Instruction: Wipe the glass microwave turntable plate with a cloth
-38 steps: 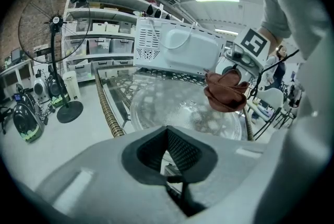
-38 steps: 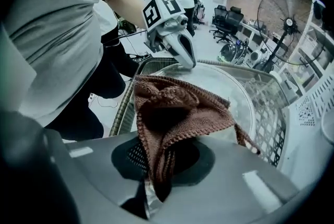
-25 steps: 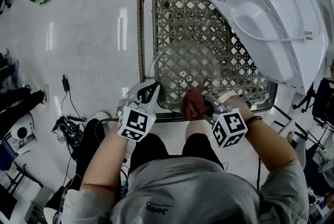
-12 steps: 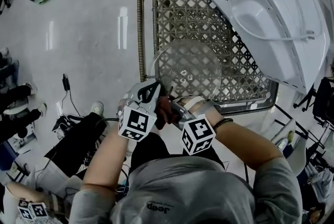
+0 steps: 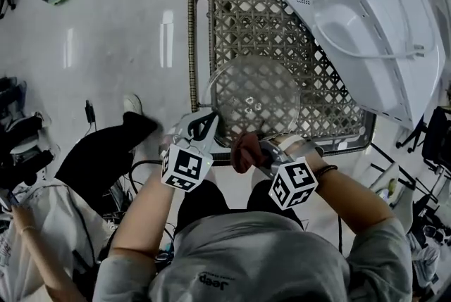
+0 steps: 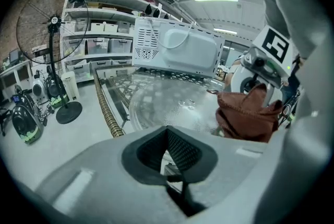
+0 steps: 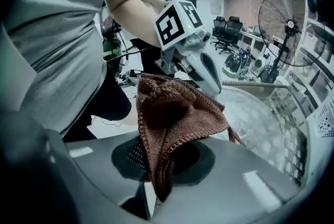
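We are wiping: left claw (image 5: 204, 126) clamping the near rim of the glass turntable plate (image 5: 255, 93), right claw (image 5: 254, 151) gripping a brown knitted cloth (image 5: 242, 150) beside it, probably sweeping inward next.

the white microwave (image 5: 352, 19) runs off the top edge of the head view, the near rim of the glass plate (image 5: 254, 93) hides behind the brown cloth (image 5: 244, 151), and that cloth covers where the jaws of the right gripper (image 7: 155, 178) meet.

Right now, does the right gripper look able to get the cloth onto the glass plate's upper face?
Probably yes. The right gripper, jaws shut on the cloth, is at the near rim of the glass plate; the face is bare, and the left gripper grips the rim off to one side.
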